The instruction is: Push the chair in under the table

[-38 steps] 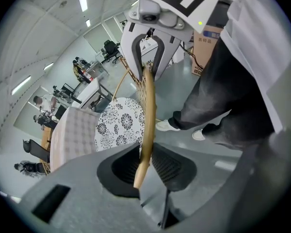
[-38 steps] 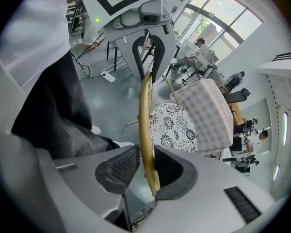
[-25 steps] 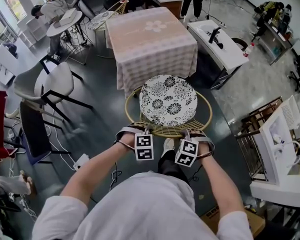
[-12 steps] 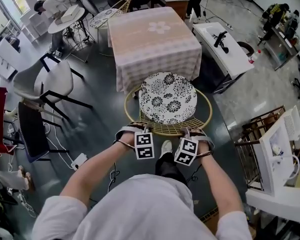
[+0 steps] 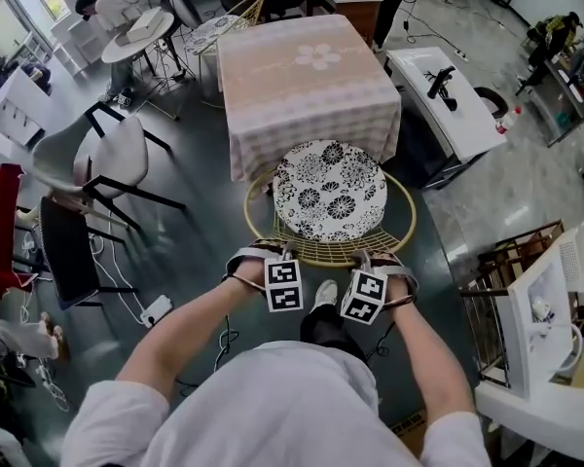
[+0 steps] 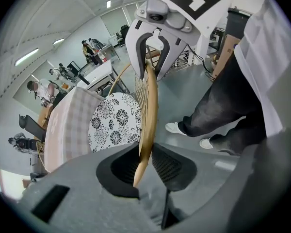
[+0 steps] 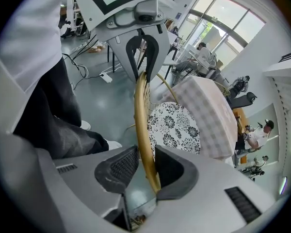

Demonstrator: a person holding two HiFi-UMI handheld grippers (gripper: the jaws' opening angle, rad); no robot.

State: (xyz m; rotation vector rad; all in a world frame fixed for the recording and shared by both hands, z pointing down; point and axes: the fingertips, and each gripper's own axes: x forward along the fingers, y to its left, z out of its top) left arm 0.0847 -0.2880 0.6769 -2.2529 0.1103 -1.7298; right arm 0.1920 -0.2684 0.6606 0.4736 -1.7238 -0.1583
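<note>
The chair has a round black-and-white flowered cushion (image 5: 329, 191) inside a gold wire rim (image 5: 401, 224). It stands in front of the table with the pink checked cloth (image 5: 307, 76), and the cushion's far edge reaches the hanging cloth. My left gripper (image 5: 271, 254) and right gripper (image 5: 372, 258) sit side by side on the near part of the rim. In the left gripper view the gold rim (image 6: 149, 96) runs between the left gripper's (image 6: 144, 165) pads, which are closed on it. In the right gripper view the right gripper (image 7: 146, 171) likewise grips the rim (image 7: 141, 115).
A grey shell chair (image 5: 107, 159) stands at the left, with a dark chair (image 5: 68, 251) nearer. A white table (image 5: 448, 90) is right of the checked table, and a wooden rack (image 5: 511, 261) is further right. My shoe (image 5: 323, 295) is just behind the rim. Another wire chair (image 5: 229, 22) stands beyond the table.
The chair, with both grippers on its rim, has slid a little toward the table; its cushion now sits closer under the cloth's edge. Both grips look unchanged.
</note>
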